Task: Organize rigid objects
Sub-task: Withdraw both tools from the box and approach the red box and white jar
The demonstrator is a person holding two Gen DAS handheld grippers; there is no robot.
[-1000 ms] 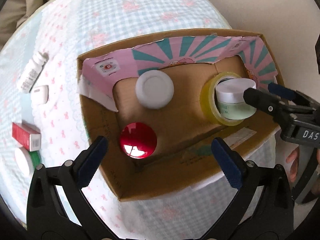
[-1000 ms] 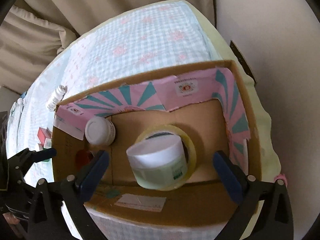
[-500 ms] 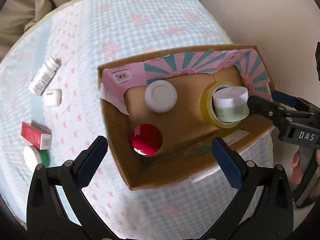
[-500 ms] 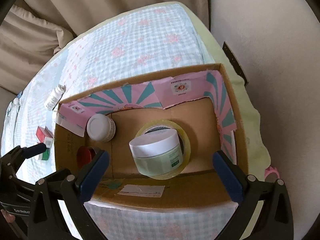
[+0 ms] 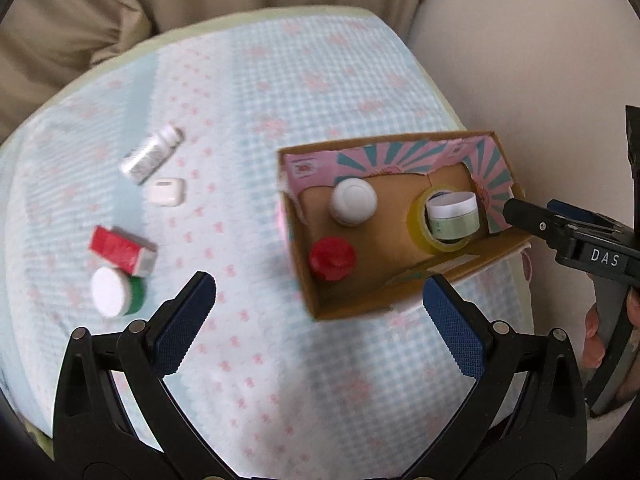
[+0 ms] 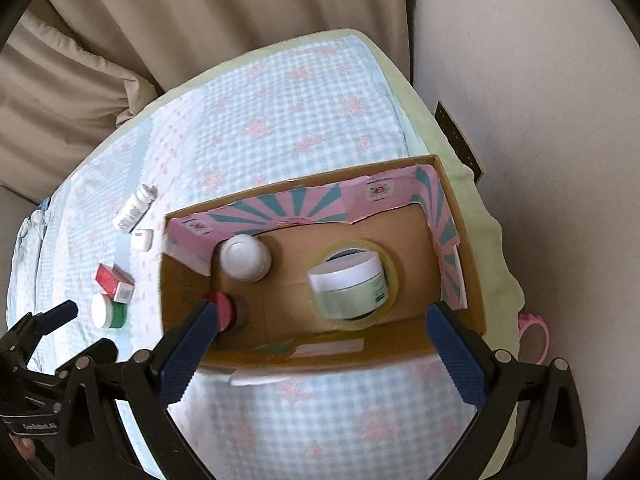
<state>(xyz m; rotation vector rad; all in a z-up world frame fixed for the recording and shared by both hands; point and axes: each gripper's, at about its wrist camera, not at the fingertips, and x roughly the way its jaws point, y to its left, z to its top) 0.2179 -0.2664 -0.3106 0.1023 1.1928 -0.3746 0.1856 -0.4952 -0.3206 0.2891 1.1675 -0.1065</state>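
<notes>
A cardboard box (image 5: 352, 309) (image 6: 468, 208) with a pink and teal lining stands on the checked cloth. Inside are a white-lidded jar (image 5: 353, 201) (image 6: 245, 259), a red-lidded jar (image 5: 332, 259) (image 6: 222, 308), and a pale green cream jar (image 5: 453, 216) (image 6: 349, 283) sitting in a yellow tape roll (image 5: 420, 229) (image 6: 390, 268). Left of the box lie a white bottle (image 5: 151, 154) (image 6: 134, 208), a white case (image 5: 165, 192) (image 6: 142, 239), a red carton (image 5: 122, 249) (image 6: 114, 282) and a green jar with a white lid (image 5: 116, 292) (image 6: 108, 311). My left gripper (image 5: 320, 320) is open and empty. My right gripper (image 6: 322, 348) is open and empty before the box.
The cloth covers a rounded cushion surface with a pale green edge (image 6: 440, 128). Beige cushions (image 6: 80, 60) rise behind and a cream wall (image 6: 540, 80) stands to the right. A pink ring (image 6: 534, 330) lies by the box's right side.
Both grippers have pulled back and up from the box. The left view has swung left, so the loose items on the cloth now sit nearer its middle. The cream jar stays in the tape roll.
</notes>
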